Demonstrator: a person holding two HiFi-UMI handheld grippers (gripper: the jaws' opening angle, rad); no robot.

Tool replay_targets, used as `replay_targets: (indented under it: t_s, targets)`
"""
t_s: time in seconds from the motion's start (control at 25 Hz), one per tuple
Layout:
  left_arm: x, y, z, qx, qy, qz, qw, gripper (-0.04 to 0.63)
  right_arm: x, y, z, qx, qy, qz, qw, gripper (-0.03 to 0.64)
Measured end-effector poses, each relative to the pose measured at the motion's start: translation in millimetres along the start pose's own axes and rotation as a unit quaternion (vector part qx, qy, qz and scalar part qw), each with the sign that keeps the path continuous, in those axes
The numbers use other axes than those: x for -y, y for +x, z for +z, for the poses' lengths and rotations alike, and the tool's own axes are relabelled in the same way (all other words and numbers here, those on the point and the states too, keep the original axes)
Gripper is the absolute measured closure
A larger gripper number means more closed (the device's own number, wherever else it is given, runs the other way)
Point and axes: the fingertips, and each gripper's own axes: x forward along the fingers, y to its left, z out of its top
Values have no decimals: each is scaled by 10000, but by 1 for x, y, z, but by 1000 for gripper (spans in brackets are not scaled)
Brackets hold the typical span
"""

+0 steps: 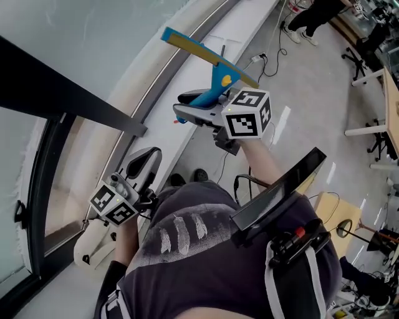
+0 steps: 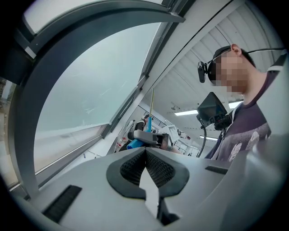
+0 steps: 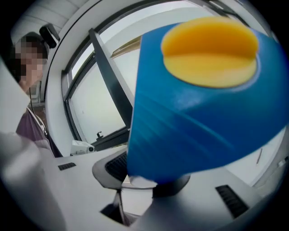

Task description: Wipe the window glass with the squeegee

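Observation:
A squeegee [image 1: 219,75] with a blue handle and a long yellow-edged blade is raised in front of the window glass [image 1: 81,37]. My right gripper [image 1: 194,106] is shut on its handle. In the right gripper view the blue handle with a yellow knob [image 3: 203,103] fills most of the frame and hides the right gripper [image 3: 140,177] jaw tips. My left gripper [image 1: 144,161] hangs low near the window's base, shut with nothing in it. In the left gripper view its pads [image 2: 156,169] meet, and the squeegee [image 2: 145,131] shows small beyond them, below the glass [image 2: 90,90].
A dark frame bar [image 1: 68,93] crosses the glass, with a black latch [image 1: 20,212] on the left frame. A white sill [image 1: 187,134] runs along the window's base. Cables [image 1: 262,62] lie on the floor; a person's legs [image 1: 312,19] and desks [image 1: 374,75] stand far right.

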Motion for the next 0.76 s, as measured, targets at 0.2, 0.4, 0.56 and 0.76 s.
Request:
replay_targets:
  t_s: [0.2,0.4,0.56,0.76]
  targets:
    - [-38,-21,8,104,-122,-152,9998,589,-9,35,-11,-421,-168,-109,9989,492]
    - [-53,-22,26,187,-65,-480,9986,589,-7,50,-22,-837,-300,-434,9951,492]
    - [-55,-11,25,101,-148,-629,9979,589,-10,50,-25,-975,-251,-411,9941,492]
    - [-55,-10,24,87,-159,-672,9976,589,-18,59,-46,-1160,-36,-194,9931,492]
